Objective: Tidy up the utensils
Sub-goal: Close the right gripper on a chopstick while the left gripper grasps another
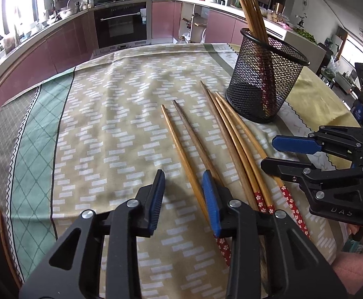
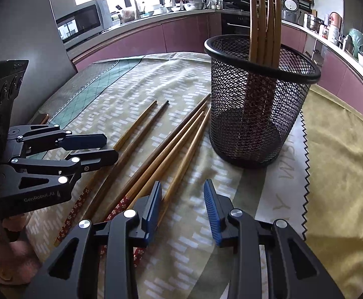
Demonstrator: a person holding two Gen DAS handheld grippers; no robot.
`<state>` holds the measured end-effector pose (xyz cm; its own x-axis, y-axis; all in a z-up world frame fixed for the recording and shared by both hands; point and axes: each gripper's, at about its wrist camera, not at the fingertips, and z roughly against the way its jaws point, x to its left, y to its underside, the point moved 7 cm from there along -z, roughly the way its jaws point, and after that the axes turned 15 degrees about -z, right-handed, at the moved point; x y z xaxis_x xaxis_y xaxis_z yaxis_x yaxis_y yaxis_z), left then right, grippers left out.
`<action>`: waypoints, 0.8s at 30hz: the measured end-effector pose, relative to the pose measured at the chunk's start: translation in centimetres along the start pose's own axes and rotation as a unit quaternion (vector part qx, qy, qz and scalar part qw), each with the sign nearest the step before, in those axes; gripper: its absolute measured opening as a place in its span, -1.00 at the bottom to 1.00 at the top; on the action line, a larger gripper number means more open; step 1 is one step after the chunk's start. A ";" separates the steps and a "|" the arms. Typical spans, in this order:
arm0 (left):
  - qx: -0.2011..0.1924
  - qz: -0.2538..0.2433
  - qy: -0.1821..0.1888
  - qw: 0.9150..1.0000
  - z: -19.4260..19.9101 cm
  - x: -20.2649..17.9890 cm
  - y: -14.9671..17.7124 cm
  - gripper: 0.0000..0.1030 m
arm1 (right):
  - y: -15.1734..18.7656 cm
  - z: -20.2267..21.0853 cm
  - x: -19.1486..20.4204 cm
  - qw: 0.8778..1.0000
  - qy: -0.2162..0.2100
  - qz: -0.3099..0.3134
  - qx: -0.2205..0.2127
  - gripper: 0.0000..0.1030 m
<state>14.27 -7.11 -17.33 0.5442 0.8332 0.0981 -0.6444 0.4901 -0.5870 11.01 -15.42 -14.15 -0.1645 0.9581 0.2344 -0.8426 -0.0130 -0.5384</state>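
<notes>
Several wooden chopsticks [image 1: 231,134] lie side by side on the patterned tablecloth [image 1: 111,114], some with red flowered ends. They also show in the right wrist view [image 2: 161,149]. A black mesh holder [image 1: 263,79] stands upright behind them with several chopsticks inside; it also shows in the right wrist view [image 2: 256,102]. My left gripper [image 1: 183,194] is open and empty just above the chopsticks' near ends. My right gripper [image 2: 182,209] is open and empty beside the rightmost chopsticks, in front of the holder. Each gripper shows in the other's view: the right one [image 1: 271,152], the left one [image 2: 111,147].
The table edge [image 1: 19,94] runs along the left and far side. A yellow cloth [image 2: 343,149] covers the table's right part. Kitchen counters and an oven [image 1: 121,22] stand beyond the table.
</notes>
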 end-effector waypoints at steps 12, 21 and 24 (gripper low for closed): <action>0.003 0.013 -0.019 1.000 -0.9 0.4 -1.1 -0.66 | -1.4 -0.9 0.0 1.000 0.006 -0.013 -0.012 -0.79; -0.004 0.045 -0.017 0.999 -0.2 1.0 -0.8 -0.84 | -1.4 0.0 -1.3 0.997 -0.027 -0.063 -0.017 -0.89; -0.011 0.048 -0.012 0.999 0.4 1.1 -0.7 -0.85 | -1.4 0.7 -1.6 0.997 -0.036 -0.068 -0.021 -0.89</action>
<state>15.07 -6.44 -16.49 0.4671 0.8821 0.0607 -0.6807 0.4026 -0.6120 12.12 -17.17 -13.21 -0.0877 0.9269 0.3649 -0.8382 0.1293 -0.5298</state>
